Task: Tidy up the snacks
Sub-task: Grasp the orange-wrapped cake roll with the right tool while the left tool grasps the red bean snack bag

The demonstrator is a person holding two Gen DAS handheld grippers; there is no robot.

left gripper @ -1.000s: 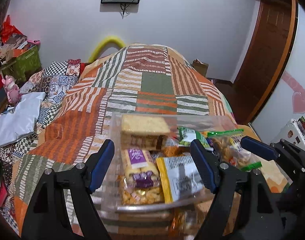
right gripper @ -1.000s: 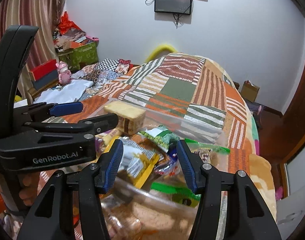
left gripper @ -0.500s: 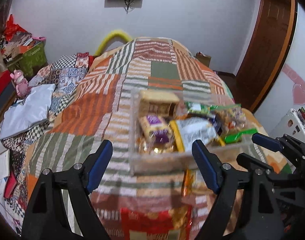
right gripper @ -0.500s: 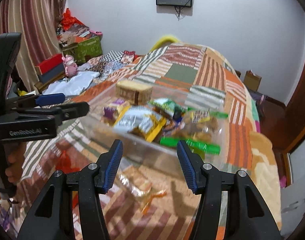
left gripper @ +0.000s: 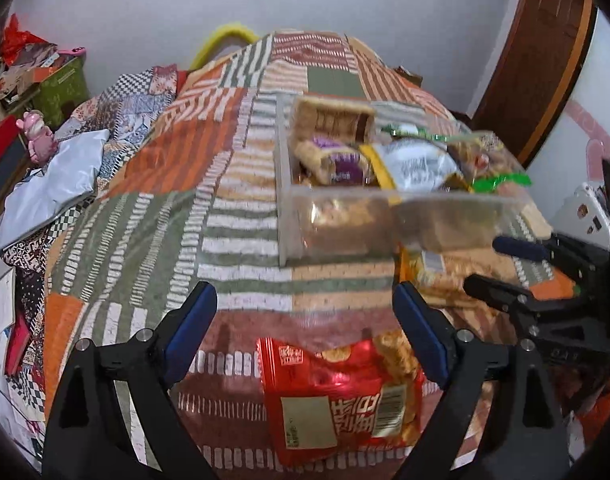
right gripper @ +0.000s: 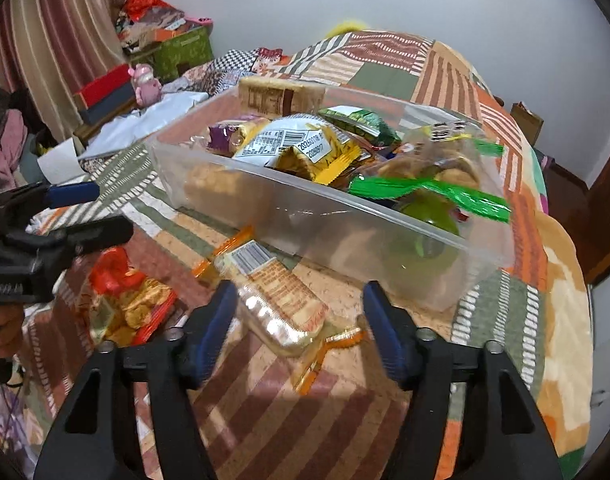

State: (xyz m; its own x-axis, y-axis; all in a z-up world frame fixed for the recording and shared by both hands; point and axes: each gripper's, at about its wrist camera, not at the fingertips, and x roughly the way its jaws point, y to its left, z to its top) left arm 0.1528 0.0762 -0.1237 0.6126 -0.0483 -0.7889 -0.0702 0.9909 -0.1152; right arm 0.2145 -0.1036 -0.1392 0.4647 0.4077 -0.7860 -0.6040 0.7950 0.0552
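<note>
A clear plastic bin (left gripper: 341, 220) (right gripper: 325, 216) full of snack packets rests on the patchwork bed. A red snack bag (left gripper: 337, 396) (right gripper: 125, 300) lies on the quilt in front of it. An orange-edged biscuit packet (right gripper: 277, 300) (left gripper: 437, 272) lies beside the red bag. My left gripper (left gripper: 305, 340) is open and empty, just above the red bag; it also shows in the right wrist view (right gripper: 81, 212). My right gripper (right gripper: 301, 332) is open and empty over the biscuit packet; it also shows in the left wrist view (left gripper: 501, 264).
The quilt-covered bed (left gripper: 185, 184) stretches back to a white wall. Clothes and a pink toy (left gripper: 37, 136) lie at the left edge with boxes (right gripper: 177, 48) behind. A wooden door (left gripper: 533, 60) stands at the right.
Both grippers have pulled back from the bin and away from it. The bin now sits farther off, and the red bag and biscuit packet have come into view.
</note>
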